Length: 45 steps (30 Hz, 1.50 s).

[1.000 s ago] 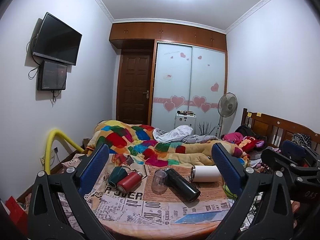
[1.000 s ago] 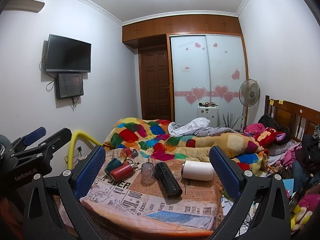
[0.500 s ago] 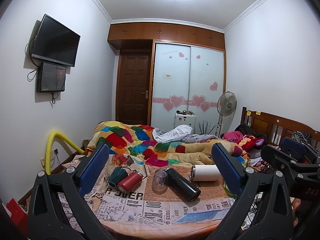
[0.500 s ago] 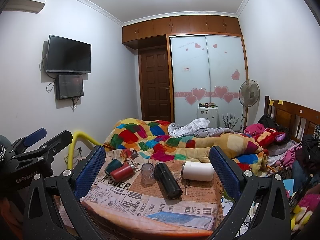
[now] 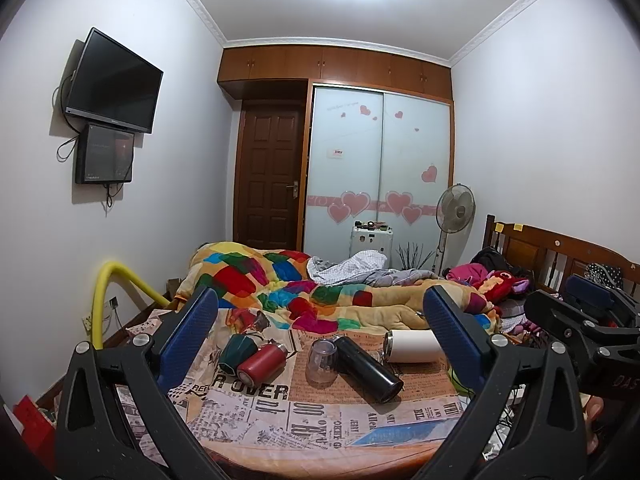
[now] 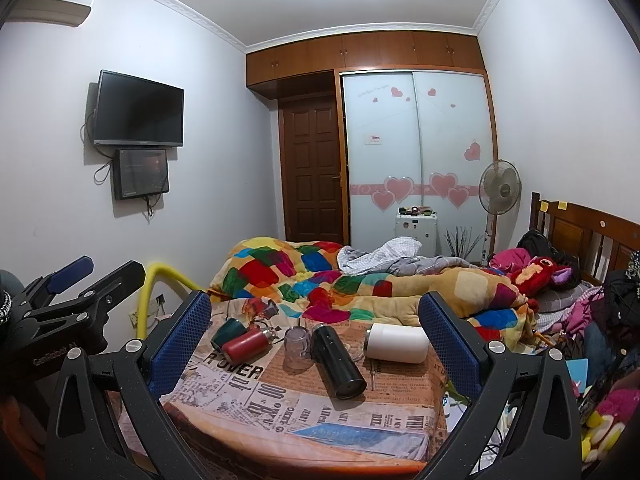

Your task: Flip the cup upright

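A clear glass cup stands upside down on the newspaper-covered table. Around it lie a black flask, a white flask, a red flask and a dark green cup, all on their sides. My left gripper is open and empty, back from the table's near edge. My right gripper is open and empty too, also short of the table.
A bed with a colourful quilt lies behind the table. A yellow pipe stands at the left wall. A fan and wardrobe stand at the back. Clothes and toys pile up at the right.
The left wrist view has tilted slightly; otherwise both grippers stay open and nothing on the table has moved.
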Tool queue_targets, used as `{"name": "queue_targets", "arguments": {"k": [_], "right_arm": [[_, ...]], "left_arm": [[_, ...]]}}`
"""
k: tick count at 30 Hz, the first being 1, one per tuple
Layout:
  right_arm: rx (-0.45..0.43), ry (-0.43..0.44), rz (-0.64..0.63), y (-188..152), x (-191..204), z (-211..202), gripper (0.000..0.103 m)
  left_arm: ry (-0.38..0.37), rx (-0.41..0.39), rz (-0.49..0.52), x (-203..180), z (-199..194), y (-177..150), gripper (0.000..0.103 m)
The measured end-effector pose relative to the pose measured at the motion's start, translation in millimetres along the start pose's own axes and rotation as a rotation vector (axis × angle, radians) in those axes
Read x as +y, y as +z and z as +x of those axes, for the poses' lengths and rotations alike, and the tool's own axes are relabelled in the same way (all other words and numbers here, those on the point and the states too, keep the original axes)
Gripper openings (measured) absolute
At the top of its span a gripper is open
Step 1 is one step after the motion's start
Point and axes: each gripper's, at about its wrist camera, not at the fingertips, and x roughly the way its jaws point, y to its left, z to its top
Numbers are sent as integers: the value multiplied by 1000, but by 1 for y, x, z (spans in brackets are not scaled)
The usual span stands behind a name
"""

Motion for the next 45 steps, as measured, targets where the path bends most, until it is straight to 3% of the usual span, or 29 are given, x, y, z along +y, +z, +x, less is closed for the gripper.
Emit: {"name": "queue_targets", "arguments": {"k": [15,28,34,37,41,45], "right_arm": [[5,1,0,1,0,2,103],[65,-3,0,-8,1,32,103],[116,-19,6,-16,-3,55,103],[158,-37,10,-23,-6,72,103],[224,-60,19,-36,-11,97,103],[294,-81,16,-49,-17,121,103]], "left_arm": [[5,11,-7,6,5,-3,103],[32,66,-25,23,35,-17,103],[29,121,-27,37,65,-31,103],[61,154,-15,46,86,-40,103],[91,243,-14,68,131,-60,103],[102,380,2,93,191,-89,103]]}}
